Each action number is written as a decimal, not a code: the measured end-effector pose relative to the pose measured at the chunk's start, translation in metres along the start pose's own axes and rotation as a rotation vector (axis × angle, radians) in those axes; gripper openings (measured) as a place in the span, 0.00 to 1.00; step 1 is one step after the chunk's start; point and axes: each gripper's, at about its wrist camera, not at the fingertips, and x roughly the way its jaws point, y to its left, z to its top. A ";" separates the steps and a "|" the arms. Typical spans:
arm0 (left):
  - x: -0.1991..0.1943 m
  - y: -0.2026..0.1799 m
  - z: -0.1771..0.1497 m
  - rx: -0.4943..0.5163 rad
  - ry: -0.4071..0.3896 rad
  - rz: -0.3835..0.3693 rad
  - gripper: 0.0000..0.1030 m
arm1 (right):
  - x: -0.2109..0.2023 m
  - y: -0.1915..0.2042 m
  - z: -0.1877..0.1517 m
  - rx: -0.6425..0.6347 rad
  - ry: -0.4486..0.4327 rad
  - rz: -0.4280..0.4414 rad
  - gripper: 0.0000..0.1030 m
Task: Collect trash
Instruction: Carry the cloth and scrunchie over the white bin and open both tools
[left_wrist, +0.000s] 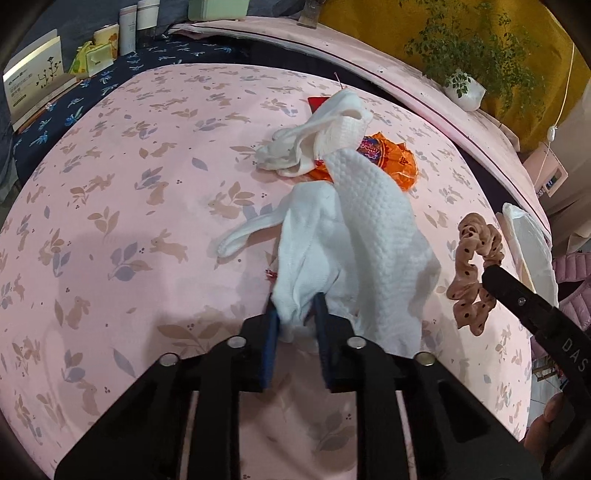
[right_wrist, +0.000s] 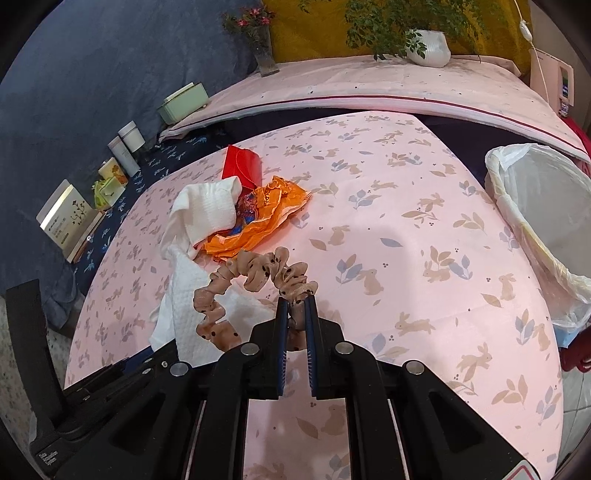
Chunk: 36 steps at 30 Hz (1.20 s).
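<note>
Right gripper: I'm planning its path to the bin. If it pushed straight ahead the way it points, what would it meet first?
The right gripper, shut on the brown scrunchie, points toward the orange wrapper. Beyond the scrunchie, that wrapper probably comes first, though depth is unclear. The lined trash bin sits off to its right.

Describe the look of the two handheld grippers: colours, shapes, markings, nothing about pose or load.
Both match: the left gripper and right gripper have matte black angular bodies with triangular cut-outs, round silver bolt heads and two flat blue pads as fingers. In the left wrist view the right unit's black side shows white lettering reading "DAS". No cables visible.
</note>
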 end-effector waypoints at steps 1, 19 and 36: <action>-0.002 0.000 0.001 -0.001 -0.009 0.002 0.11 | -0.001 0.001 0.000 -0.002 0.000 0.003 0.09; -0.099 -0.058 0.047 0.078 -0.261 -0.047 0.08 | -0.046 -0.010 0.011 0.016 -0.087 0.051 0.09; -0.063 -0.231 0.045 0.344 -0.187 -0.221 0.08 | -0.083 -0.134 0.030 0.202 -0.185 -0.080 0.09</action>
